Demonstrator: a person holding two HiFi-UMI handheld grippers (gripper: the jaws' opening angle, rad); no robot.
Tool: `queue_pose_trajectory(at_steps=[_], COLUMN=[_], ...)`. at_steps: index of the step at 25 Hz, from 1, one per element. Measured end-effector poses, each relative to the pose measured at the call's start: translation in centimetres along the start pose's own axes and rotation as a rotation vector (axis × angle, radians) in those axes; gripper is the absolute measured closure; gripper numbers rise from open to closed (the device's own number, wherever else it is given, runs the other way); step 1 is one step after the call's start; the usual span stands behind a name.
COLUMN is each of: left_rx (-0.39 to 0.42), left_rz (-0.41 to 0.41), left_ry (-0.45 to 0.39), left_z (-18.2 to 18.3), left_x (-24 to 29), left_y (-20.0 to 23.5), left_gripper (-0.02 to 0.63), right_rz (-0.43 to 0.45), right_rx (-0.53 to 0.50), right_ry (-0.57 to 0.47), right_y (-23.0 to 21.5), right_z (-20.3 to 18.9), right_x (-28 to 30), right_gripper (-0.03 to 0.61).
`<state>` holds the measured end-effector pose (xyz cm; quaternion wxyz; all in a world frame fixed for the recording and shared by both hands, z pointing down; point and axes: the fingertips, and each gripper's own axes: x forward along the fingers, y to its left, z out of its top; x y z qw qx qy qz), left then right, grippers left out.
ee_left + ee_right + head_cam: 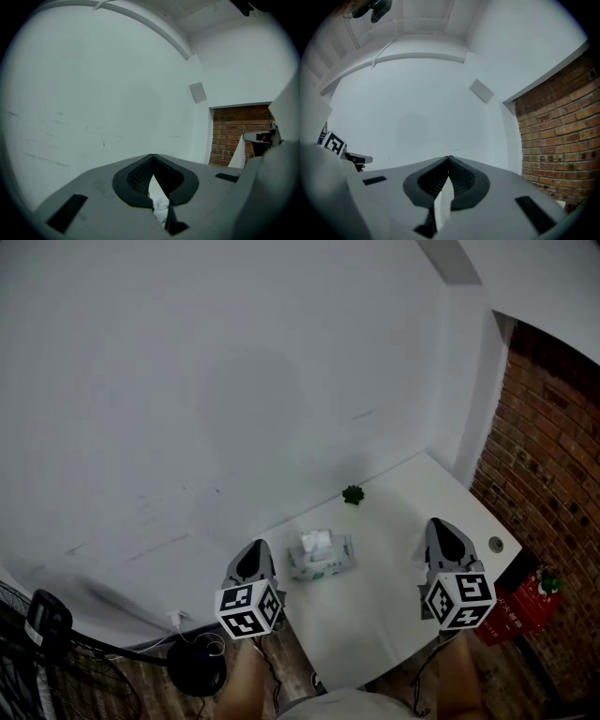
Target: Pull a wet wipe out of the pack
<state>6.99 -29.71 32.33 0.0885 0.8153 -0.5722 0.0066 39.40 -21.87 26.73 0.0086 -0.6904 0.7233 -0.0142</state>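
Observation:
A white and green wet wipe pack [321, 557] lies in the middle of the white table [375, 615], with a wipe sticking up from its top. My left gripper [257, 546] hangs just left of the pack, apart from it, jaws shut and holding nothing. In the left gripper view the closed tips [152, 156] meet, and a bit of the pack [159, 206] shows below them. On the other side, my right gripper [437, 524] hovers well right of the pack, also shut and empty, its tips [449, 158] pressed together.
A small green plant [352, 494] stands at the table's far edge by the white wall. A round grommet [497, 544] sits near the right edge. A brick wall [553, 456] and a red object [516, 610] lie to the right. A black fan [42, 643] and black base [197, 667] stand on the floor at left.

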Motion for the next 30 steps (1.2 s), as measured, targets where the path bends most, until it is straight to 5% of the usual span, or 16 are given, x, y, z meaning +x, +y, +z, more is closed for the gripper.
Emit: queue_pose_trajectory(at_steps=[30], left_rx=[-0.029], left_rz=[0.043], left_ry=[-0.004], left_z=[-0.5], left_x=[-2.3], left_y=[1.6], left_gripper=[0.614], right_rz=[0.011], right_rx=[0.017], right_ry=[0.024], right_y=[1.1], right_z=[-0.5], right_x=[-1.0], right_gripper=[0.576])
